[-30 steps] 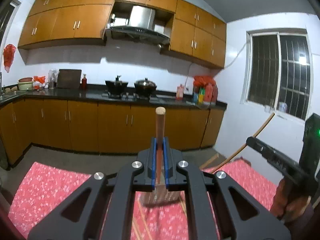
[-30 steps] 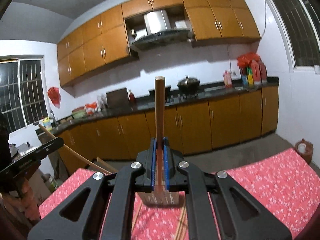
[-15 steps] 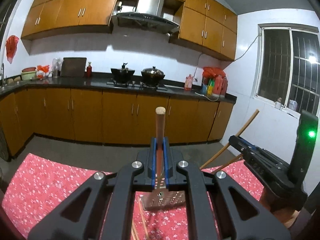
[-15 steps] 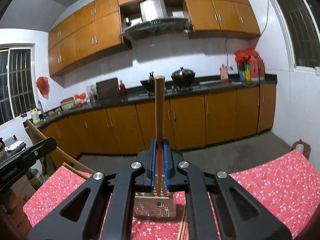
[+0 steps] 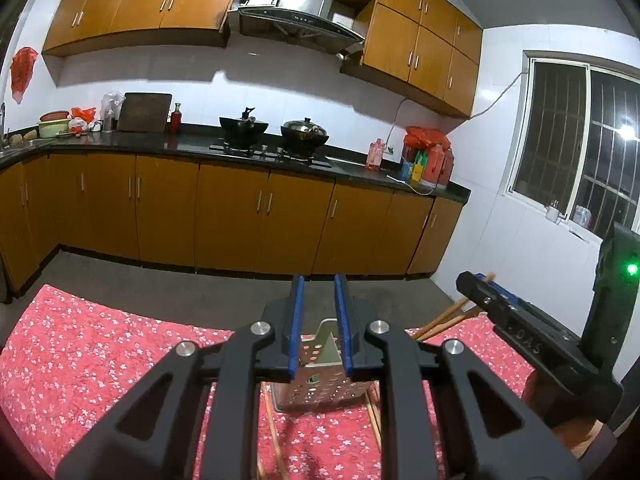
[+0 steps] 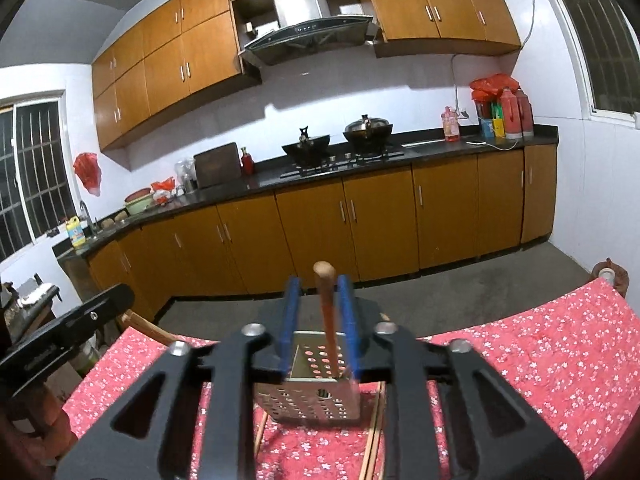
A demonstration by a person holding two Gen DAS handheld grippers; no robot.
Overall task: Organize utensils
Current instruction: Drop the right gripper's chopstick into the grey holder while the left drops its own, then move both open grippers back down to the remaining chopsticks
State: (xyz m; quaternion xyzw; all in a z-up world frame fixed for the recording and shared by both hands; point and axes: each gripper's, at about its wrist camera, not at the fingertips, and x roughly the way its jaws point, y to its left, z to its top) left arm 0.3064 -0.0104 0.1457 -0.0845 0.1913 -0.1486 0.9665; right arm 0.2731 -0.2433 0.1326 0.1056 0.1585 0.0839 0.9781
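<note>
Both hand-held grippers were opening. Left hand-held gripper (image 5: 320, 320) was empty. Right hand-held gripper (image 6: 319, 320) had a wooden handle (image 6: 328, 312) loose between its jaws, standing in the holder (image 6: 308, 396). Chopsticks (image 6: 376, 424) lay on the surface (image 6: 520, 360), still to be sorted.

White tiled walls (image 5: 280, 80) back a kitchen with orange-brown wooden upper cabinets (image 5: 132, 4) and lower cabinets (image 5: 232, 220) under a black countertop (image 5: 192, 146). A steel range hood (image 5: 300, 12) hangs above a gas hob (image 5: 272, 156) carrying two dark woks. Barred windows (image 5: 580, 144) are dark outside. The floor (image 5: 160, 284) is grey concrete. A red floral cloth (image 5: 100, 344) covers the bench.
</note>
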